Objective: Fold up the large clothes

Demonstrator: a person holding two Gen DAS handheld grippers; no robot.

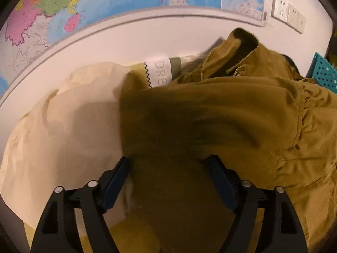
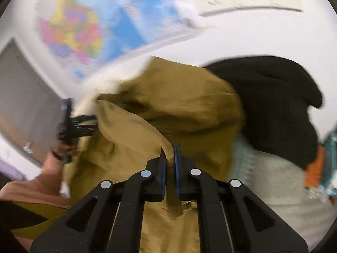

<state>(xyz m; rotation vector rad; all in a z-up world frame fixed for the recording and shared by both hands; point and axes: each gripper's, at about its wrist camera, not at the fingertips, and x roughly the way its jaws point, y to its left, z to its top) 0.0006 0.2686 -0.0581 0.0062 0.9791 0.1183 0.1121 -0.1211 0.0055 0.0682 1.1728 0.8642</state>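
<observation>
Between the right tongs (image 2: 169, 150) sits a thin fold of the brown coat (image 2: 185, 109), and the jaws are clenched tight on it. That pinch is small, so I think the cloth could slip out if the hand pulls hard, and the fold would fall apart.

The left tongs (image 1: 168, 164) are released, with the jaws wide apart. Brown cloth lies between them, but the pads do not press on it. If they close in the wrong spot, they might grab the cream cloth (image 1: 63, 130) beside the coat too, and both would get dragged along.

The coat lies in a loose, bumpy heap, not flat yet. Its sleeve opening (image 1: 242, 42) sticks up at the far side. A paper tag (image 1: 160, 71) with letters on it peeks out from under it. Black cloth (image 2: 273, 105) is piled just beside the coat, and grey cloth (image 2: 273, 179) lies near it. A blue-green basket (image 1: 322, 73) stands at the edge.

I cannot see the tabletop under all the cloth. Behind it is a white wall (image 1: 147, 38) with a bright map (image 1: 63, 4) and some sockets (image 1: 288, 12). A hand (image 2: 56, 158) holds the other tool.
</observation>
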